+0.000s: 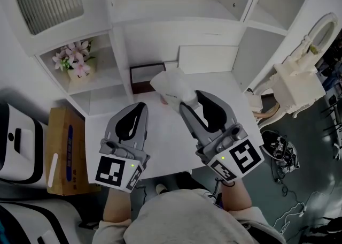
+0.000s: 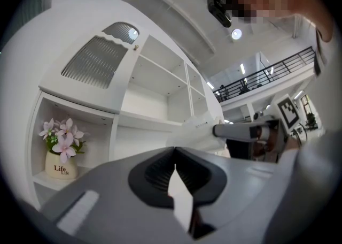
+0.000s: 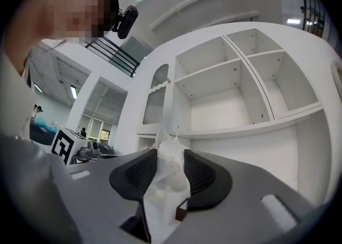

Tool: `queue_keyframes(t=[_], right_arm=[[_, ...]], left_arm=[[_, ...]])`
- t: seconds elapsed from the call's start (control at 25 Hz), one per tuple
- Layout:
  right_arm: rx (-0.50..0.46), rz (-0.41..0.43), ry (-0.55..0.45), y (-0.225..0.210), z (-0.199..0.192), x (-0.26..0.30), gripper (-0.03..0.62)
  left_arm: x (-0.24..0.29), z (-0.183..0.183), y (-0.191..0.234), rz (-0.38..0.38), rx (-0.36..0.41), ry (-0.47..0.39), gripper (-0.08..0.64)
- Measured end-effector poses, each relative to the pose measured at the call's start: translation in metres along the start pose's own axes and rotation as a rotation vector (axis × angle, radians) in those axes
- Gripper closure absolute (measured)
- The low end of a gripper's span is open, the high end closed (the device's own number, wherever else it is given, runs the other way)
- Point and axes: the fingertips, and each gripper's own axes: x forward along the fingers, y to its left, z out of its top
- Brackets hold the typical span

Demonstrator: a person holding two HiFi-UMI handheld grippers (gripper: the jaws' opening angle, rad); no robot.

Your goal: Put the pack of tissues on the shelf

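Nearest me, the left gripper (image 1: 140,106) hangs clenched on nothing above the white table (image 1: 165,146), while the right gripper (image 1: 189,99) pinches the soft white plastic pack of tissues (image 1: 170,86) by one end, held clear, presumably to reach the white shelf unit (image 1: 176,10) beyond.

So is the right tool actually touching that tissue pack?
Touching. The right gripper view shows the tissue pack pinched between the jaws of the right tool, its wrapper bunched against both pads.
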Motion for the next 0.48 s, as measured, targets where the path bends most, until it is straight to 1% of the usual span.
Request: queue_keyframes(t=[0.48], right_arm=[[-0.079,0.043,-0.072,-0.037,0.043,0.026,0.427]], left_arm=[[0.034,0.009,0.008,0.036,0.015,-0.021,0.558]])
